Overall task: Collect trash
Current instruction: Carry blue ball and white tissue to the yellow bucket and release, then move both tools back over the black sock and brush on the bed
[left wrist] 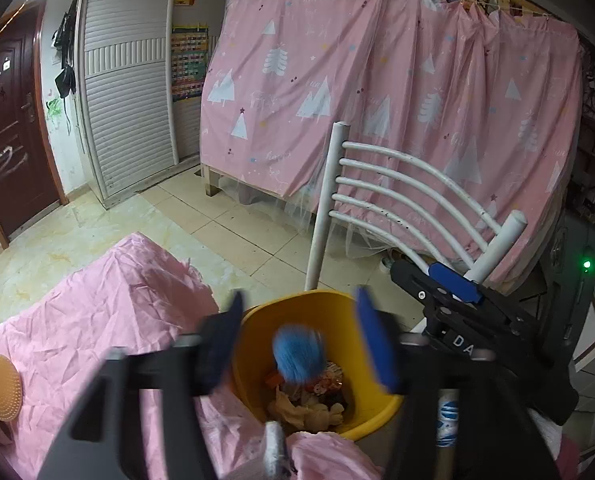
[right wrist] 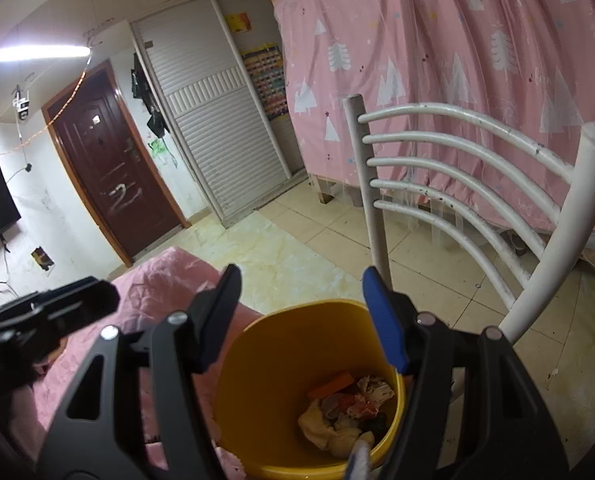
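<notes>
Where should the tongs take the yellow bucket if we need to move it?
Grip the yellow bucket by its rim, coming from above with one finger inside and one outside the wall. It stands upright and open, and shows no handle here. The side nearest the pink cloth looks best: the wall there is bare, while the trash lies on the bottom.
</notes>
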The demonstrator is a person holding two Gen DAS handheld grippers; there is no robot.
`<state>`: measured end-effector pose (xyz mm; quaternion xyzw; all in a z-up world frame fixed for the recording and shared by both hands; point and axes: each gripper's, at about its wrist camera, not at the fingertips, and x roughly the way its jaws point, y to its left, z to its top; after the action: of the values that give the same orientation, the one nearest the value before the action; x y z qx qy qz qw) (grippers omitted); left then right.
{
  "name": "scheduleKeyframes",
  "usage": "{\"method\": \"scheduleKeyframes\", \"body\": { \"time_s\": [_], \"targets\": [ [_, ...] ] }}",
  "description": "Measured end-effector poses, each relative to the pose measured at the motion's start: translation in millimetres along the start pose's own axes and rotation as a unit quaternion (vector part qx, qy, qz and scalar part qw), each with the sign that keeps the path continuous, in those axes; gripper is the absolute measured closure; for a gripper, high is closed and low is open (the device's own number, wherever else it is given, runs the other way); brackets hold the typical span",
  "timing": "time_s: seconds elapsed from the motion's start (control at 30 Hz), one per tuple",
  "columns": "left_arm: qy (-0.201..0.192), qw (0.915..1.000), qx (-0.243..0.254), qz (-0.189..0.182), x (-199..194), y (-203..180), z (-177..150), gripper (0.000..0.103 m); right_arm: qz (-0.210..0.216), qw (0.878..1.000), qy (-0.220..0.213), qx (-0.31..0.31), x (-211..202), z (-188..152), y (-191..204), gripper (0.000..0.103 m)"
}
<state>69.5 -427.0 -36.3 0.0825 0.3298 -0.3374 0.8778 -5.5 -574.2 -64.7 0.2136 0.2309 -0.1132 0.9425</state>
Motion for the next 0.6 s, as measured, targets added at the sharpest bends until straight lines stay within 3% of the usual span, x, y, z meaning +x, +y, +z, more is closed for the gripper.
{"method": "scheduleKeyframes", "body": {
  "time_s": [0.33, 0.6],
  "targets": [
    [-0.004, 0.9999, -0.011, 0.007, -12.6, 17.6, -3.8, 0.044, 0.008, 1.000, 0.002, -0.018, -0.5, -3.9, 16.2, 0.042],
    [-0.023, 0.9993, -0.013, 0.028, -39.5, 31.5, -5.5, 0.044, 0.040, 0.998, 0.005, -0.037, -8.7, -5.0, 45.9, 0.042]
  ]
}}
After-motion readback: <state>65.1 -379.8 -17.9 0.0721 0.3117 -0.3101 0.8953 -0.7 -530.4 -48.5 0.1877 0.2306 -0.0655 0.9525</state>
